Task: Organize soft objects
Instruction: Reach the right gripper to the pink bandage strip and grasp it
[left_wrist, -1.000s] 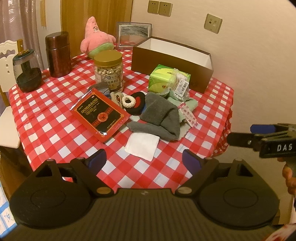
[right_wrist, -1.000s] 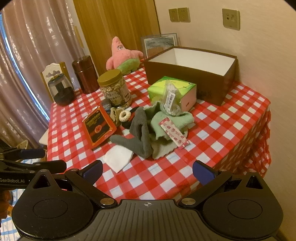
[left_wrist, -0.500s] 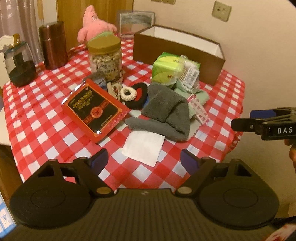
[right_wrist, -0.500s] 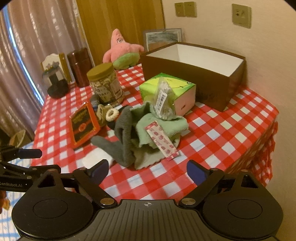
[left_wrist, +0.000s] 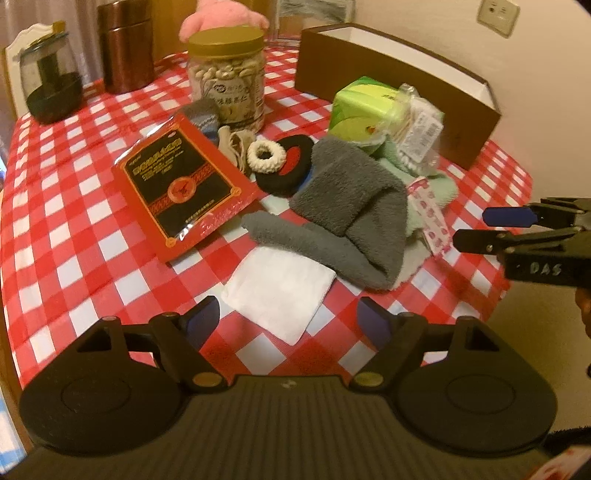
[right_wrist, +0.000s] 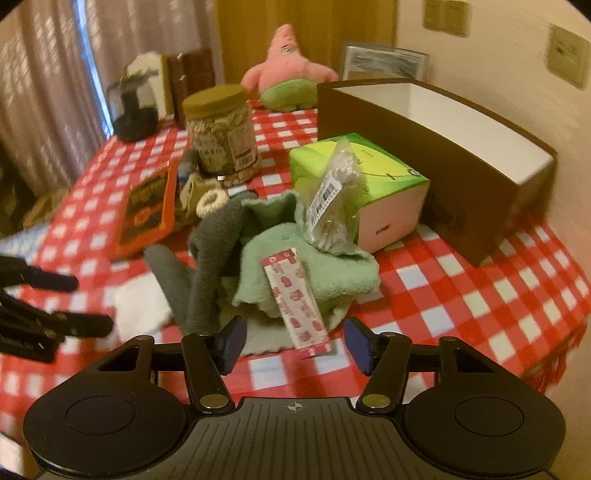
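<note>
Lying crumpled near the middle of the checked worktop (left_wrist: 74, 206): grey towel (left_wrist: 351, 206), serving as landmark. Lying under and just right of it: green cloth (right_wrist: 295, 258). Lying across the green cloth, right of the towel: pink-printed strip packet (right_wrist: 295, 299). Lying flat, touching the towel's near edge: white folded cloth (left_wrist: 277, 291). Lying left of the towel: red and black packet (left_wrist: 184, 184). Sitting behind the towel: cream scrunchie (left_wrist: 266, 157) on a black and red pad (left_wrist: 288, 173), nut jar (left_wrist: 227, 77), green tissue box (left_wrist: 365, 107). Standing well behind the towel by the wall: open brown box (left_wrist: 399, 77).

Hovering over the white cloth: left gripper (left_wrist: 290, 321), jaws released and wide, gripping nothing, having just been narrowing slightly. Hovering at the strip packet's near end: right gripper (right_wrist: 293, 341), jaws having just been closing, packet end between them, not visibly pressed.
</note>
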